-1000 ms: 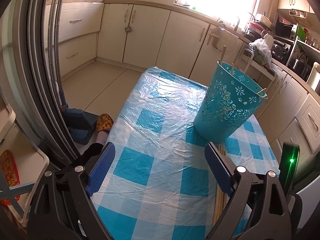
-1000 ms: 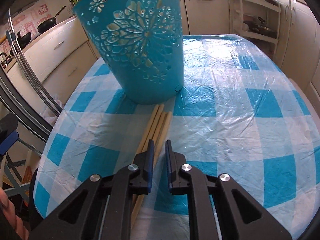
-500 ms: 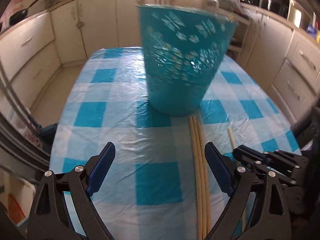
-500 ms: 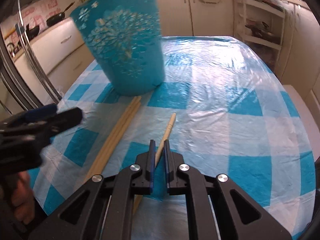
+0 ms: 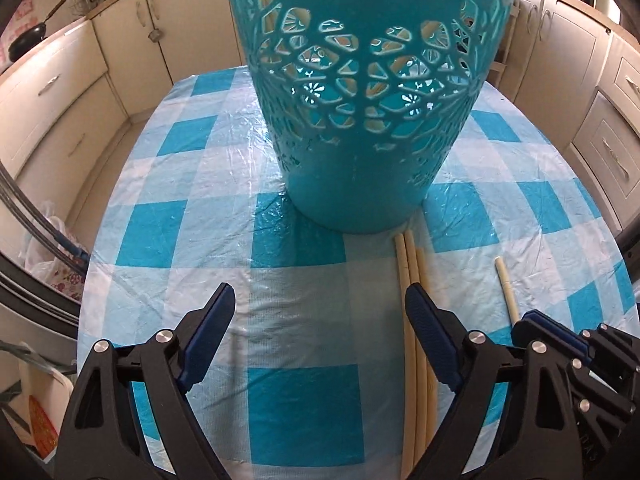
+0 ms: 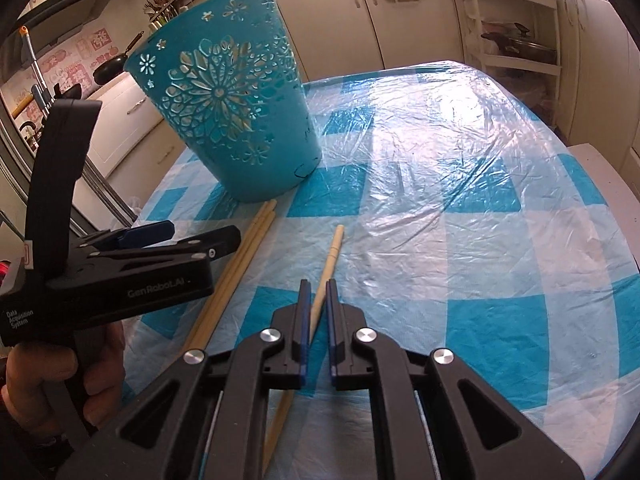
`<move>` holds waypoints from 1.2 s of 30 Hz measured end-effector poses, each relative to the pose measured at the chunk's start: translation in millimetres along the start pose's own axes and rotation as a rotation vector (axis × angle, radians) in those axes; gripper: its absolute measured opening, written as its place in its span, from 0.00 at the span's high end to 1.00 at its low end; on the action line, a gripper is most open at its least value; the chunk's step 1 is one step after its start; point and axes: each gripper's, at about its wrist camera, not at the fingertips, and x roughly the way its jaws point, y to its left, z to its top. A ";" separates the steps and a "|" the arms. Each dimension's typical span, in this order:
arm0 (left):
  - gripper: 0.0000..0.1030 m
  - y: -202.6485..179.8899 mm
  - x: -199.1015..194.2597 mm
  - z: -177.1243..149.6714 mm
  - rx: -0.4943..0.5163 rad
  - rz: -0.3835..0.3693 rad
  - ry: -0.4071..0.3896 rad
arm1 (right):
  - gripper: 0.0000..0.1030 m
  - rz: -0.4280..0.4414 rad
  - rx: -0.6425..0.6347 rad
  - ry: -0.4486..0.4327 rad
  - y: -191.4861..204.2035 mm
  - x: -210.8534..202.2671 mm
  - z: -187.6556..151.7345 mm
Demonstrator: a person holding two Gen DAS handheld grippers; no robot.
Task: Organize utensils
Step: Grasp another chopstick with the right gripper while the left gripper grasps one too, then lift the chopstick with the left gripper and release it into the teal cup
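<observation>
I see my right gripper [image 6: 316, 292] clamped on a single chopstick [image 6: 330, 254] lying on the tabletop [image 6: 460, 184] before the basket [image 6: 228, 120], whose rim is cropped in the left view, while my left gripper [image 5: 320, 312], closing on nothing, partly hides three loose chopsticks [image 5: 410, 264].

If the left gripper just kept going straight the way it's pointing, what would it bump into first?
Probably the checked tablecloth just short of the teal basket; the left gripper, jaws wide but closing on nothing, points steeply down. Depth is unclear.
</observation>
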 end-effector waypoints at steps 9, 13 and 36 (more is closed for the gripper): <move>0.28 -7.1 1.1 3.7 0.014 -0.001 0.002 | 0.92 0.000 0.000 0.000 -1.2 -0.6 0.0; 0.48 -11.7 4.0 1.8 0.029 -0.027 0.009 | 0.92 -0.005 -0.005 0.003 -0.5 -1.2 0.1; 0.89 23.4 -5.4 -11.9 -0.019 -0.071 0.069 | 0.85 -0.051 -0.162 0.071 30.4 12.3 9.6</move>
